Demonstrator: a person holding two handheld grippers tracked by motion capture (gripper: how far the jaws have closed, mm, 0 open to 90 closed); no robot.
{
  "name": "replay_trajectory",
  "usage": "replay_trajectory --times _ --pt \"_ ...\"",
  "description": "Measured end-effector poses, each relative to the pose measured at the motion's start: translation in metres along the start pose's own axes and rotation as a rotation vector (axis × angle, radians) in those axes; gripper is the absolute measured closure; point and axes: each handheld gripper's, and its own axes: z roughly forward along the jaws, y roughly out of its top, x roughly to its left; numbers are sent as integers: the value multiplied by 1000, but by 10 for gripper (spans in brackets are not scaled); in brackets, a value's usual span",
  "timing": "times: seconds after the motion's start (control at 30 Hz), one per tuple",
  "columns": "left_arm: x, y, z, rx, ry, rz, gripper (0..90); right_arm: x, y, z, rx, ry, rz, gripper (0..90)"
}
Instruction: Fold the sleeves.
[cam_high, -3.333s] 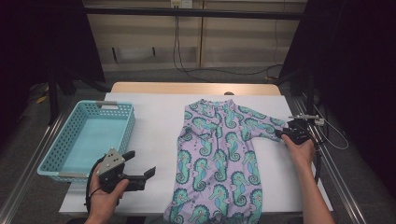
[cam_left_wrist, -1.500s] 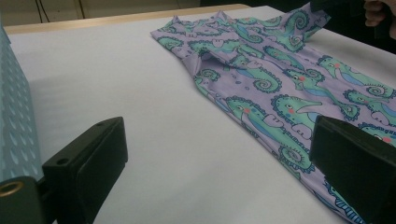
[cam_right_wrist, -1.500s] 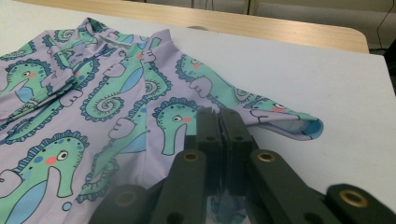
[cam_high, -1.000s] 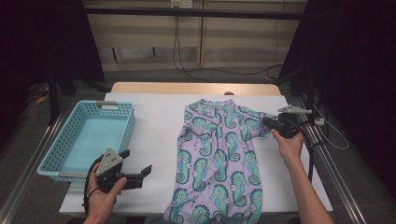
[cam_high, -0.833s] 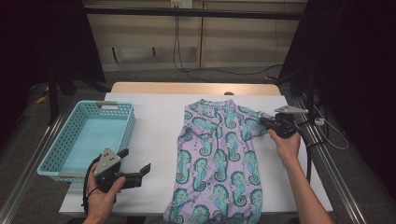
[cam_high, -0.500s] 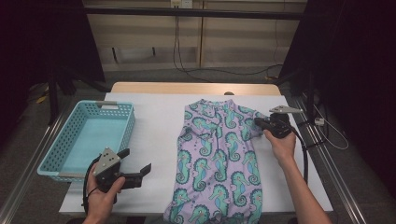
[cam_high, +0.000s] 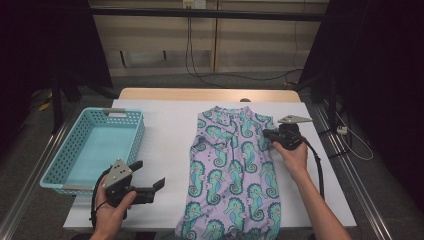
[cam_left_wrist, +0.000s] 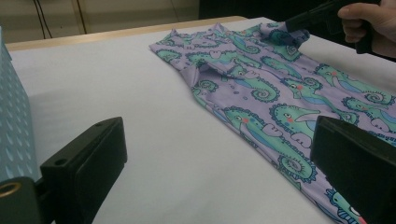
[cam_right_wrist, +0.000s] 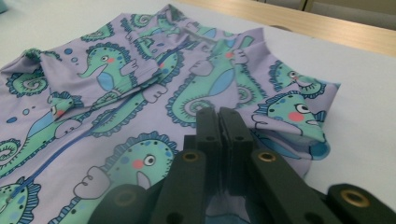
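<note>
A lilac garment (cam_high: 230, 170) printed with green seahorses lies flat on the white table (cam_high: 165, 125), neck toward the far edge. My right gripper (cam_high: 266, 134) is shut on its right sleeve (cam_right_wrist: 299, 121) and holds that sleeve folded inward over the chest. In the right gripper view the jaws (cam_right_wrist: 219, 114) meet above the fabric, with the cuff just beside them. At the front left, off the garment (cam_left_wrist: 261, 88), my left gripper (cam_high: 150, 175) is open, jaws pointing right at the cloth. In the left gripper view it (cam_left_wrist: 217, 140) has nothing between its jaws, and the right gripper (cam_left_wrist: 303, 21) shows farther off.
A light-blue plastic basket (cam_high: 55, 165) stands at the table's left edge, just beyond the left hand; its wall (cam_left_wrist: 14, 116) is close on the left. Bare white table lies between basket and garment. Black frame rails run along both sides.
The right gripper has carried the sleeve leftward, from stretched out to the right to folded over the garment's chest. The left gripper has stayed in place.
</note>
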Motion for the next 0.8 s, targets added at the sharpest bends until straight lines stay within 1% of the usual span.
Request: replay_trajectory --times 0.1,0.23,0.3,0.37,0.5,0.6,0.7,0.73,0.8 --pt "0 0 0 1 -4 -6 40 7 -2 7 24 24 -10 877" --pt "-1 0 1 5 -6 0 40 16 -9 22 87 38 -49 872" --pt "-1 0 1 7 -8 -1 40 20 -11 26 108 41 -67 871" --pt "-2 -1 1 6 -15 2 40 22 -11 27 109 46 -75 869" --pt "-2 -1 2 11 -16 3 40 24 -10 27 102 47 -72 849" --pt "-2 -1 1 12 -15 5 40 26 -12 30 115 49 -80 806" --pt "-2 -1 2 13 -16 4 40 30 -15 36 146 52 -92 758" --pt "-2 0 2 13 -16 5 40 31 -16 37 140 47 -98 755" --pt "-2 -1 2 13 -19 7 40 33 -16 37 139 53 -101 751"
